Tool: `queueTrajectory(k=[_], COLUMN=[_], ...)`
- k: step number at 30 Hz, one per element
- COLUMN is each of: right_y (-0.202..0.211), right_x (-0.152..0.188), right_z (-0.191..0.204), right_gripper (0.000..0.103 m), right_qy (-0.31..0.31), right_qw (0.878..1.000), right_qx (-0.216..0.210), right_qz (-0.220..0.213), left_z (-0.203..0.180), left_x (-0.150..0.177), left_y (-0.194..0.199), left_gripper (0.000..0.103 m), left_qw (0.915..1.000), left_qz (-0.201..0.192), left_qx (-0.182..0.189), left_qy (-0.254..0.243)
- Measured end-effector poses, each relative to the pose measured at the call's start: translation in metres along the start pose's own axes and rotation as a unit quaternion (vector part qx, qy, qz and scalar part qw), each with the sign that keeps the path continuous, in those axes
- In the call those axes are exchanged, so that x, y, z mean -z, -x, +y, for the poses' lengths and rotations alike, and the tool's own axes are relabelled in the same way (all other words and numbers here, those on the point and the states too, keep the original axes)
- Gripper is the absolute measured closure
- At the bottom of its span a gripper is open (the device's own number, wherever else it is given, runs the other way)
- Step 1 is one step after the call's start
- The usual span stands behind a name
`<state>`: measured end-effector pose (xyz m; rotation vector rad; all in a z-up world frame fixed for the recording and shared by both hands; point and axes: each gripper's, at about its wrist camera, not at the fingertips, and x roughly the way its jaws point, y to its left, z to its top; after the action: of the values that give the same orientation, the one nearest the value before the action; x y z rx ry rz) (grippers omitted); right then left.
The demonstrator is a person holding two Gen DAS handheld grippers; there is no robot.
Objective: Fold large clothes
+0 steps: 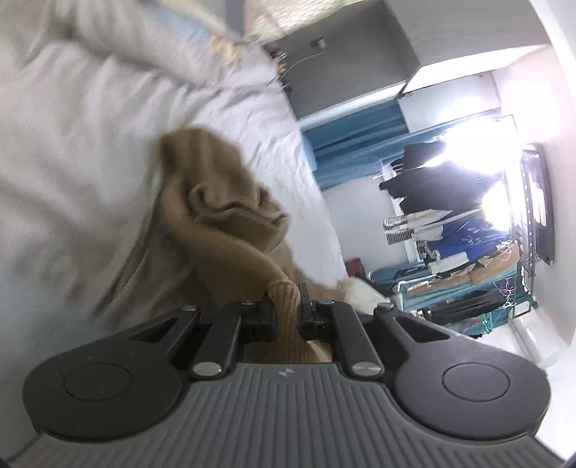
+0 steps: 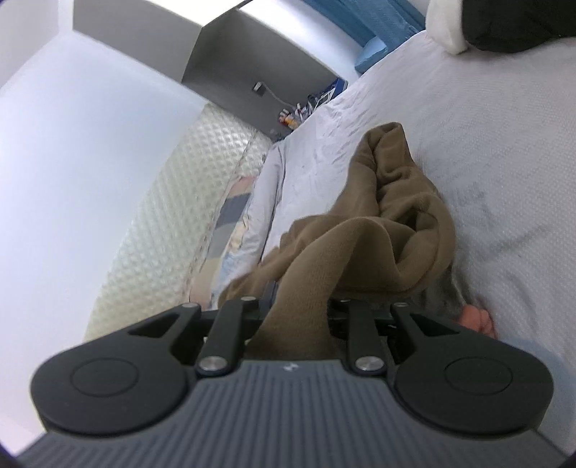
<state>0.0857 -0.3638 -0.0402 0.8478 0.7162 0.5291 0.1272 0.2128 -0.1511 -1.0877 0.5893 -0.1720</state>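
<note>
A brown knit garment [image 1: 223, 212] lies bunched on the white bed sheet [image 1: 90, 151]. In the left wrist view my left gripper [image 1: 286, 298] is shut on a ribbed edge of the garment, which runs back between the fingers and rises in folds ahead. In the right wrist view the same brown garment [image 2: 388, 223] drapes over my right gripper [image 2: 300, 306], whose jaws are closed on a thick fold of the cloth. The fingertips of the right gripper are hidden under the fabric. The rest of the garment trails crumpled onto the sheet [image 2: 486, 144].
A quilted cream headboard [image 2: 172, 208] and grey wall panel [image 2: 252, 54] stand behind the bed. Dark clothing [image 2: 511, 25] lies at the bed's far corner. Across the room are blue curtains [image 1: 356, 140] and a cluttered rack [image 1: 468, 259]. A pink object [image 2: 478, 320] peeks beside the right gripper.
</note>
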Motion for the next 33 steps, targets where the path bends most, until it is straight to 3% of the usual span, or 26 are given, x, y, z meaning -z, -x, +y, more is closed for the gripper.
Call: queueTrajectory(k=[5, 11, 19, 22, 28, 33], right_y=[-0.047, -0.114, -0.199, -0.223, -0.253, -0.272], right_x=[-0.041, -0.088, -0.117, -0.121, -0.132, -0.138], right_z=[0.008, -0.004, -0.047, -0.068, -0.090, -0.102], right_gripper=[0.081, 0.081, 0.080, 0.080, 0.080, 0.080], right_qy=[-0.042, -0.123, -0.200, -0.209, -0.196, -0.175], right_qw=[0.998, 0.990, 0.974, 0.971, 0.974, 0.976], right_qx=[-0.001, 0.035, 0.080, 0.092, 0.091, 0.102], right_qz=[-0.035, -0.061, -0.077, -0.073, -0.067, -0.075], left_z=[-0.028, -0.042, -0.018, 0.002, 0.035, 0.038], left_x=[-0.048, -0.093, -0.124, -0.129, -0.151, -0.147], left_y=[-0.062, -0.149, -0.257, -0.285, -0.325, -0.362], left_gripper=[0.091, 0.091, 0.089, 0.088, 0.087, 0.085], left_qw=[0.9996, 0.9980, 0.9937, 0.9921, 0.9964, 0.9908], left_qz=[-0.027, -0.048, -0.057, -0.042, -0.015, -0.021], left_qx=[-0.005, -0.040, -0.085, -0.088, -0.072, -0.101], left_qy=[0.000, 0.000, -0.045, -0.079, -0.042, -0.088])
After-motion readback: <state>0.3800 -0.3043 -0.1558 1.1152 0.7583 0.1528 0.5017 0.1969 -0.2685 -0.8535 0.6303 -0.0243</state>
